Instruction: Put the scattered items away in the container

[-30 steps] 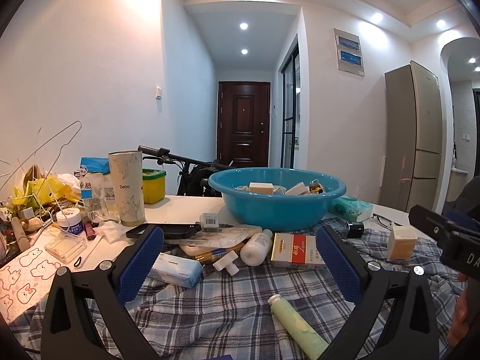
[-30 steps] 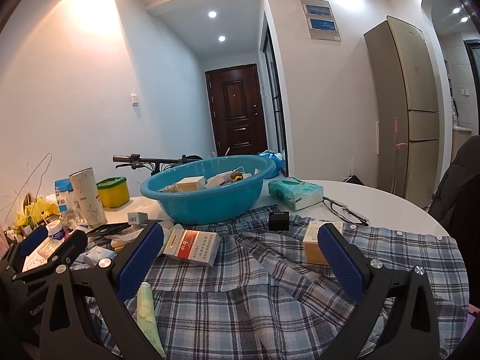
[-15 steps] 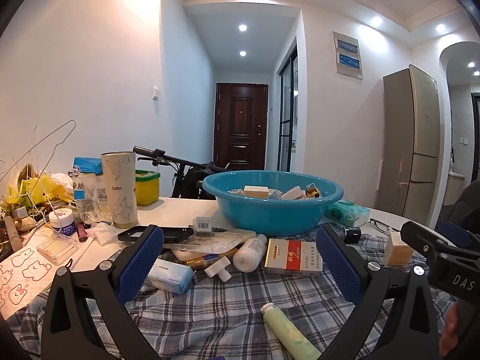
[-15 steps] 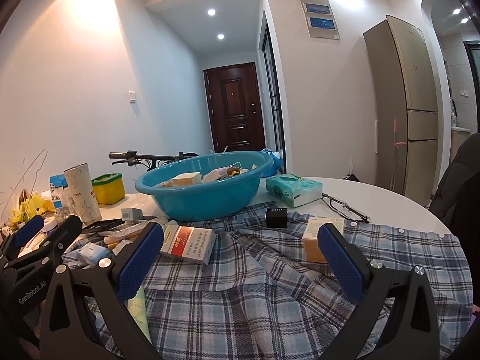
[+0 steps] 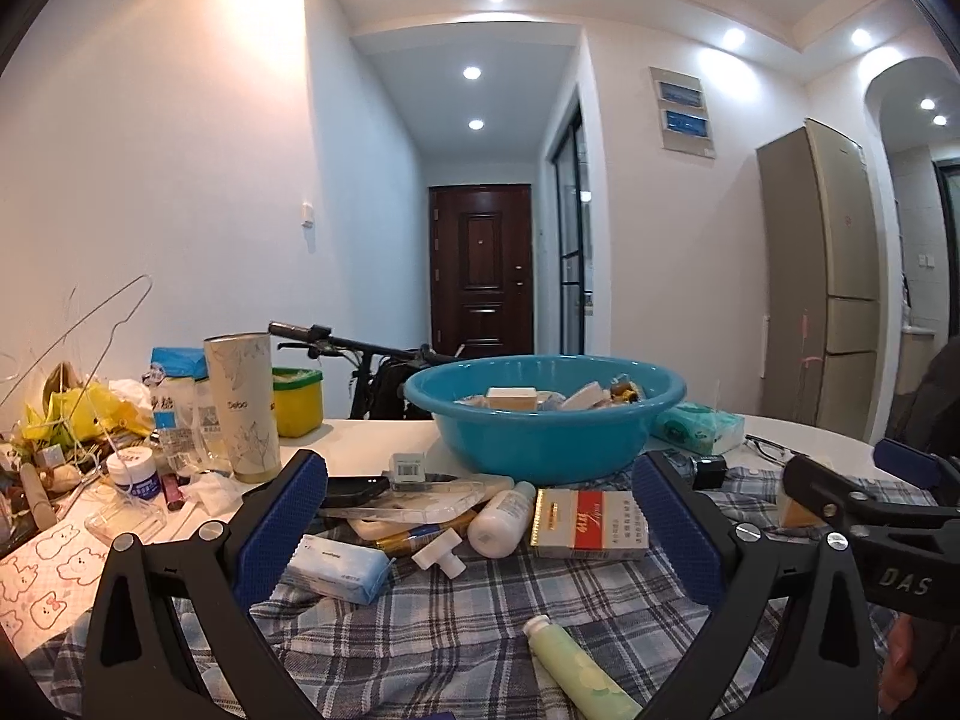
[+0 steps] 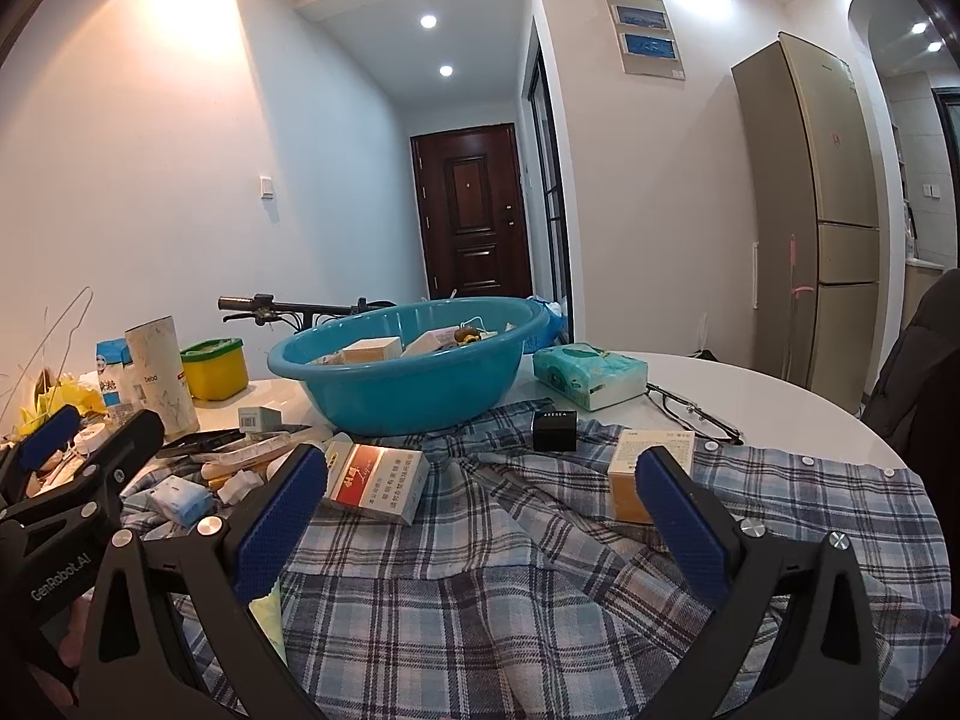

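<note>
A blue plastic basin (image 5: pixel 543 420) (image 6: pixel 414 381) stands at the back of the table with several small boxes inside. In front of it, on a plaid cloth (image 5: pixel 456 618) (image 6: pixel 492 576), lie a red and white carton (image 5: pixel 591 525) (image 6: pixel 375 483), a white bottle (image 5: pixel 501 519), a blue tissue pack (image 5: pixel 336 561), a green tube (image 5: pixel 579 666), a black cube (image 6: pixel 555 431) and a yellow box (image 6: pixel 645 474). My left gripper (image 5: pixel 480 531) is open and empty, above the cloth. My right gripper (image 6: pixel 480 507) is open and empty.
A tall paper cup (image 5: pixel 243 405), a yellow tub (image 5: pixel 297 402), jars and a wire hanger crowd the left side. A green tissue pack (image 6: pixel 591 375) and glasses (image 6: pixel 696 414) lie at the right on the white table (image 6: pixel 780 414). A bicycle stands behind.
Both grippers have shifted slightly in view, so the basin and the items moved a little in each frame. Both stay open and empty. No item on the table has moved.
</note>
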Tool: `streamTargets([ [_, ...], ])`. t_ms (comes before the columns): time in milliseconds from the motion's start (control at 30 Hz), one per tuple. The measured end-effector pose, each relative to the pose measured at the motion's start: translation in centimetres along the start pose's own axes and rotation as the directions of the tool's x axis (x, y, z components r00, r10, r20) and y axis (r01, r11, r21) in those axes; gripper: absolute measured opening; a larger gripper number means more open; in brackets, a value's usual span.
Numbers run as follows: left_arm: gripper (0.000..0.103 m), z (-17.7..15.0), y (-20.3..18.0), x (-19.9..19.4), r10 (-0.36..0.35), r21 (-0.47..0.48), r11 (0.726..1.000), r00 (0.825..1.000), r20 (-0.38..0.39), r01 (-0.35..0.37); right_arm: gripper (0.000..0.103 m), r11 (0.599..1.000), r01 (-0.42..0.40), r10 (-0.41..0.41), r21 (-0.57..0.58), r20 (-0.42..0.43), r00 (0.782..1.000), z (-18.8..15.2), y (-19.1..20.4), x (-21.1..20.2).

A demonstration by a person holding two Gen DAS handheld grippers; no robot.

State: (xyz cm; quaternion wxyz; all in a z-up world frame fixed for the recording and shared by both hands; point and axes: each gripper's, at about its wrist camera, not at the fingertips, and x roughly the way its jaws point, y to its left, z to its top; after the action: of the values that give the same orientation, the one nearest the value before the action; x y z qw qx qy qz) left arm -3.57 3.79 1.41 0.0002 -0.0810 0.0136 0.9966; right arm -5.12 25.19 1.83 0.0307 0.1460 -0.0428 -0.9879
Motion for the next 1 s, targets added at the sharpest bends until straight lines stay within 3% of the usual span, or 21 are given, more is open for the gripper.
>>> streamTargets([
  [167, 0.103, -0.5, -0.6, 0.1, -0.034, 0.014, 0.999, 0.997, -0.063, 0.035, 0.102, 1.000, 0.006, -0.006, -0.008, 0.002, 1.000, -0.2, 0.0, -0.1],
  [400, 0.103, -0.9, 1.2, 1.8, 0.002, -0.069, 0.998, 0.990, -0.141, -0.012, 0.102, 1.000, 0.002, -0.002, 0.001, -0.008, 1.000, -0.3, -0.2, 0.1],
  [600, 0.103, -1.1, 0.4, 1.5, 0.003, -0.029, 1.000, 0.992, -0.126, -0.006, 0.102, 1.000, 0.010, -0.011, -0.009, -0.022, 1.000, -0.3, 0.0, 0.4],
  [1000, 0.103, -1.0, 0.8, 1.6, 0.007, -0.040, 0.999, 0.992, -0.127, -0.012, 0.102, 0.996, 0.019, -0.020, -0.090, -0.010, 1.000, -0.5, 1.4, 0.2],
])
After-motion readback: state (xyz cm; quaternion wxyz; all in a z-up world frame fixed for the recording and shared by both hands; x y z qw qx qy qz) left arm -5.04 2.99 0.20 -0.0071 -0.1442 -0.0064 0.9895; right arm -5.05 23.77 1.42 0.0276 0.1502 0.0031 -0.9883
